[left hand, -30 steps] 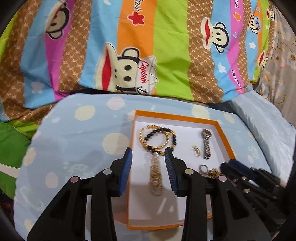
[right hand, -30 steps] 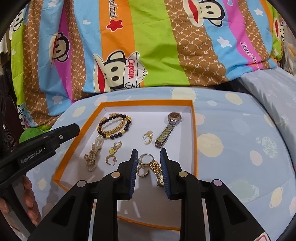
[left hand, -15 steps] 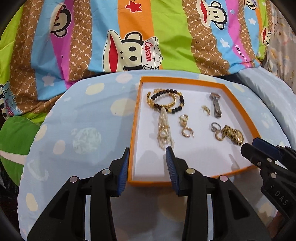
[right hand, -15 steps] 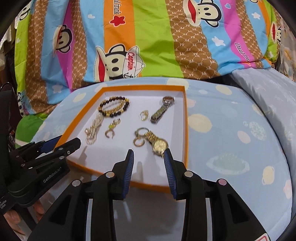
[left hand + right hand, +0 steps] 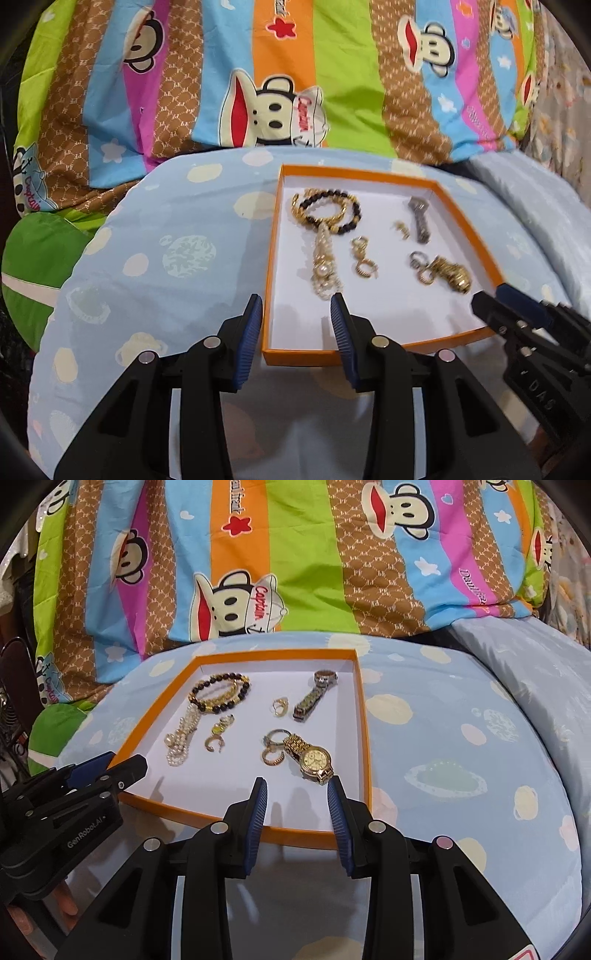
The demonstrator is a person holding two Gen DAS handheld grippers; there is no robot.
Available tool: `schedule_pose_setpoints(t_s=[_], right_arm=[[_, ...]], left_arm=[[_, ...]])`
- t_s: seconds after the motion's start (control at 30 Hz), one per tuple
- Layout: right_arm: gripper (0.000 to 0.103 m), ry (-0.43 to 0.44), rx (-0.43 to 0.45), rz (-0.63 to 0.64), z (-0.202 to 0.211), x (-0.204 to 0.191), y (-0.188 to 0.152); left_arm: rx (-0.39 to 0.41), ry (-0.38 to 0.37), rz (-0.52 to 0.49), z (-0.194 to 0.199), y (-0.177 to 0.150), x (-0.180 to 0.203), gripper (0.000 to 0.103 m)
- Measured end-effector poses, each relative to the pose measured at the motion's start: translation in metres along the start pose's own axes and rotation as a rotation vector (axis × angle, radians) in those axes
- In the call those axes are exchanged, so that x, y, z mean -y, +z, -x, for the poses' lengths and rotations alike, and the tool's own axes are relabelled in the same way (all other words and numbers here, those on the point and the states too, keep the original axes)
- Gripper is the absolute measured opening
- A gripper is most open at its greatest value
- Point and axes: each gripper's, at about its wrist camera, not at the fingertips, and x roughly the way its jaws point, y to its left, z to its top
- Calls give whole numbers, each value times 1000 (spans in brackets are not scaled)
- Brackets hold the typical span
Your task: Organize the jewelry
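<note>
An orange-rimmed tray with a white floor lies on a blue spotted cushion. In it lie a black-and-gold bead bracelet, a pearl bracelet, gold earrings, a small ring, a dark watch, rings and a gold watch. My left gripper is open and empty at the tray's near left corner. My right gripper is open and empty at the tray's near edge, just short of the gold watch.
The blue spotted cushion rests on a bed with a striped monkey-print blanket behind. A green pillow lies at left. A pale blue pillow lies at right.
Both grippers have drawn back from over the tray toward its near edge. They stay open and empty. The jewelry has not moved.
</note>
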Motion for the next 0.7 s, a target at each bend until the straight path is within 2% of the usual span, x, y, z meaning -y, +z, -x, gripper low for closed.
schedule_pose_setpoints(t_s=[0.03, 0.07, 0.1, 0.2, 0.43, 0.57, 0.7], right_arm=[[39, -4, 19, 3, 5, -3, 0], [46, -12, 39, 5, 9, -5, 1], [55, -21, 63, 6, 14, -8, 1], [64, -29, 98, 12, 20, -14, 1], [71, -72, 109, 46, 19, -18, -3], [74, -80, 112, 35, 18, -14, -5], [78, -86, 129, 27, 20, -13, -7]], left_arm=[[18, -4, 10, 7, 1, 0, 44], [39, 7, 14, 12, 1, 1, 53], [61, 23, 17, 17, 1, 1, 55], [99, 58, 0, 24, -2, 6, 55], [107, 89, -19, 16, -9, 8, 56], [135, 105, -27, 16, -12, 8, 65], [147, 97, -21, 17, -11, 7, 67]])
